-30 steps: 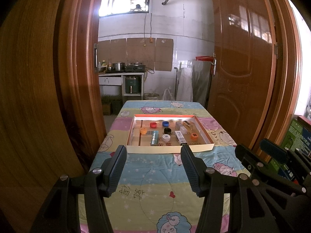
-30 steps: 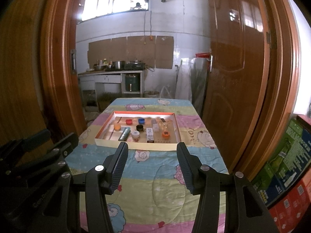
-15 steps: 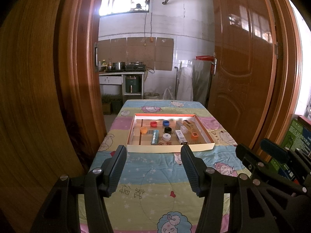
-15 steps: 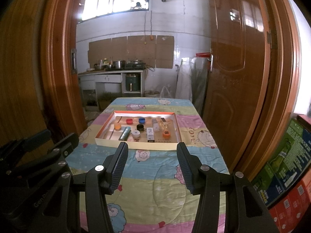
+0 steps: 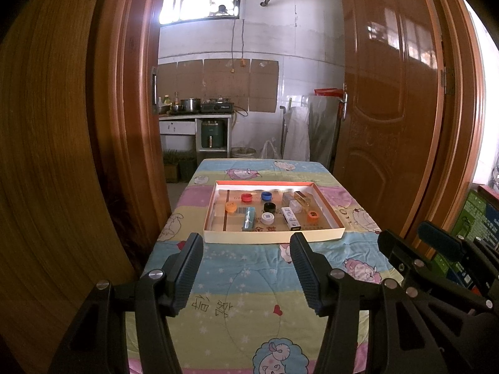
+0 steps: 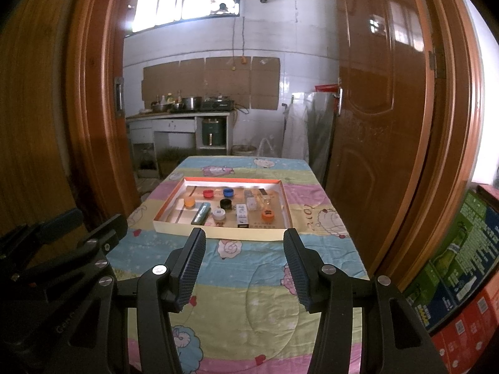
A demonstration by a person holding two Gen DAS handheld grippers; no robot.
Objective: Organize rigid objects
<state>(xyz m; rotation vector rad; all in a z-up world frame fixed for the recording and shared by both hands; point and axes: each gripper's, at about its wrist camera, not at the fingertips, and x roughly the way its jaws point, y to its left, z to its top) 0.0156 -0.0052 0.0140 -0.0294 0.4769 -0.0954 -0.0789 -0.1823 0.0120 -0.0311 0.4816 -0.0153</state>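
Left wrist view: left hand-held gripper point(image 5: 246, 243) open, empty; right hand-held gripper point(image 6: 244, 238) likewise. Shallow cardboard tray point(image 5: 274, 237) of coloured plastic caps point(image 5: 246, 198) ahead on quilt-covered counter point(image 5: 249, 296).

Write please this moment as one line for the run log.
left gripper: open, empty | right gripper: open, empty | shallow cardboard tray: on table, holds caps and small boxes | contact: none

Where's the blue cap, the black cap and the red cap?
blue cap point(image 5: 266, 195), left wrist view, on its top.
black cap point(image 5: 269, 207), left wrist view, on its rim.
red cap point(image 6: 208, 193), right wrist view, on its top.
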